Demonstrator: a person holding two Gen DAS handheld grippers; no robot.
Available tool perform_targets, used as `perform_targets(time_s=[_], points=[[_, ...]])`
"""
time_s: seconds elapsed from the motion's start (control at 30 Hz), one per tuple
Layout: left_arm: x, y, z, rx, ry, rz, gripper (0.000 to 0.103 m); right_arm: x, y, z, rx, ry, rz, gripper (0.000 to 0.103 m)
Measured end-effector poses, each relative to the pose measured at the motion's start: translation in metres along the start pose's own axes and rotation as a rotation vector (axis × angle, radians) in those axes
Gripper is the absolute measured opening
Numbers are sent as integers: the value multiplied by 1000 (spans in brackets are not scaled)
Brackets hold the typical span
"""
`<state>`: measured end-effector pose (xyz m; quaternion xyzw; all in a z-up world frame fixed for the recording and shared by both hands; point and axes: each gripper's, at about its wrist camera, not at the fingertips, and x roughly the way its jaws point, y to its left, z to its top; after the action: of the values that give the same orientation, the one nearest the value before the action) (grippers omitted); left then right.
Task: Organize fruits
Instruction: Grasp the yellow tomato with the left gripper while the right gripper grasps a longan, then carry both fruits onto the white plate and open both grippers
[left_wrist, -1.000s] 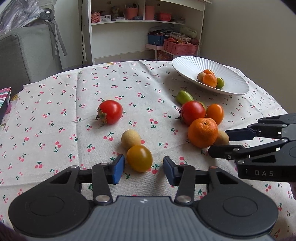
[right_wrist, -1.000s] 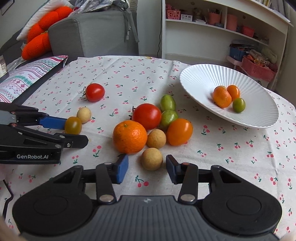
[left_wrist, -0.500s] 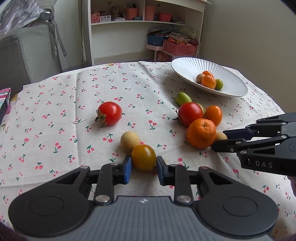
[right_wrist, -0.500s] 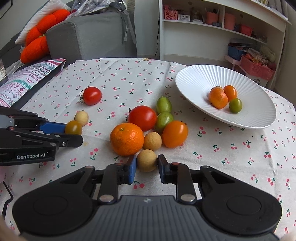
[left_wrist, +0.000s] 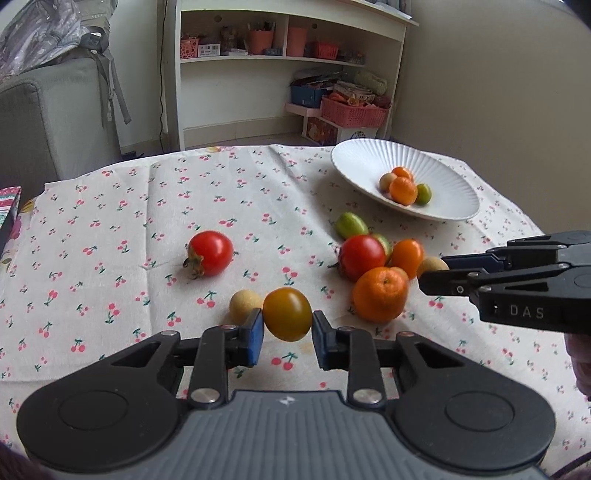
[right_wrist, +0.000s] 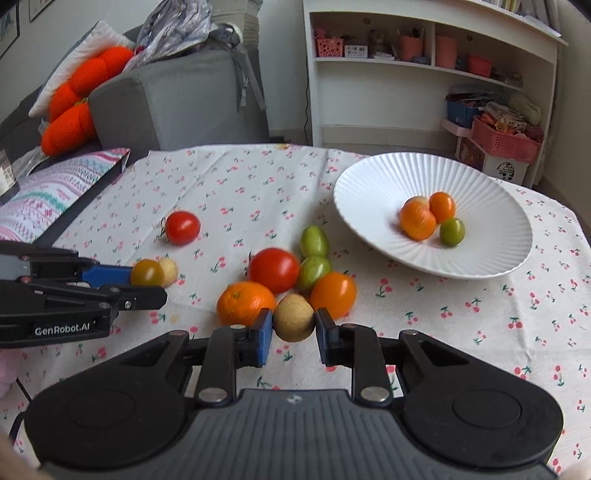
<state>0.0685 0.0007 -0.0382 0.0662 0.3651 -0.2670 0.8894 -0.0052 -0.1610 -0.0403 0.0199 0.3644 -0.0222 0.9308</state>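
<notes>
Amber-skinned and smooth, the yellow tomato (left_wrist: 287, 314) sits clenched in your left tool (left_wrist: 287, 328), just off the desk (left_wrist: 110, 221). Your right tool (right_wrist: 293, 330) grips the tan round fruit (right_wrist: 293, 317) beside the orange (right_wrist: 245, 301), probably so both go to the white plate (right_wrist: 369, 177) together.

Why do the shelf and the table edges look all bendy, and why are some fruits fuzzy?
Both wrist views use fisheye lenses, so the shelf bows and the corners go dark. In the right wrist view the red tomato and orange tomato look smeared by motion blur. In the left wrist view the yellow-brown tomato in the left gripper stays fairly sharp.
</notes>
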Motion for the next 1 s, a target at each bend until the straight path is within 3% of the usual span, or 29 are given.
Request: perform_targets(time_s=[0.3, 0.57, 0.8, 1.0], points=[[0, -13, 13, 26, -21, -11, 16, -9, -18, 15, 57, -58, -20, 23], [11, -44, 47, 60, -72, -39, 16, -8, -49, 28, 151, -104, -46, 23], [38, -67, 78, 76, -68, -72, 16, 3, -82, 37, 176, -103, -119, 23], [69, -87, 97, 118, -50, -96, 16, 23, -113, 43, 228, -104, -125, 23]])
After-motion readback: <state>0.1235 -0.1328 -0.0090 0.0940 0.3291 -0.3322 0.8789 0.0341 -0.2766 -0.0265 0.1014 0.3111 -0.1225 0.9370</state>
